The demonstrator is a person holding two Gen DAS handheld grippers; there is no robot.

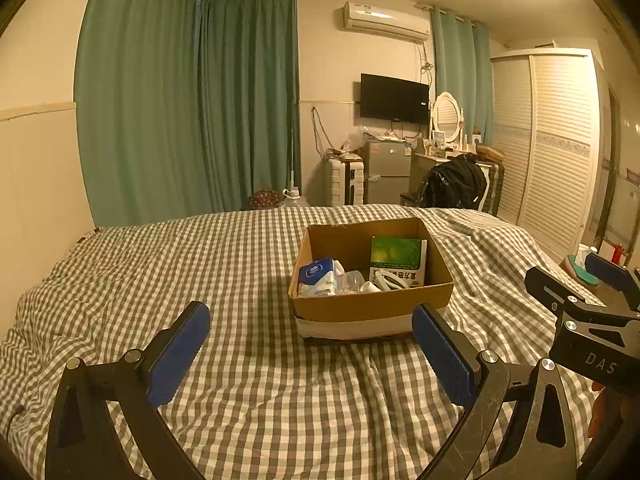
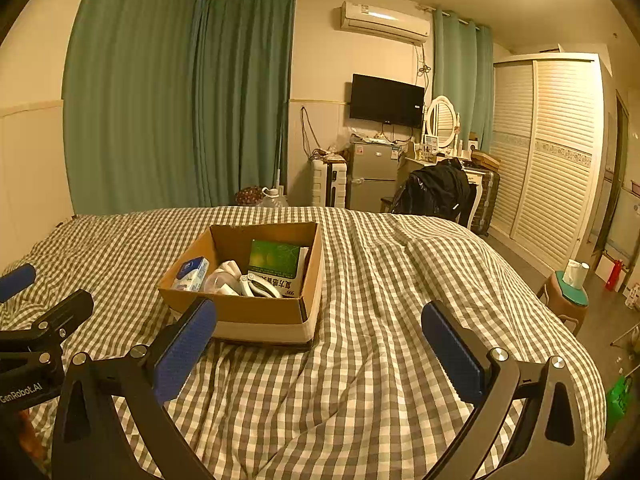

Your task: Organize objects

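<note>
Looks nearly done: everything's sitting in the cardboard box ahead of the left hand-held gripper and right hand-held gripper, both gaping empty over the bed.

Open cardboard box on the checked bed. Inside the box: blue tissue pack at left, green carton upright at right, white items between.

Bare bed before both tools; only box obstructs
</note>
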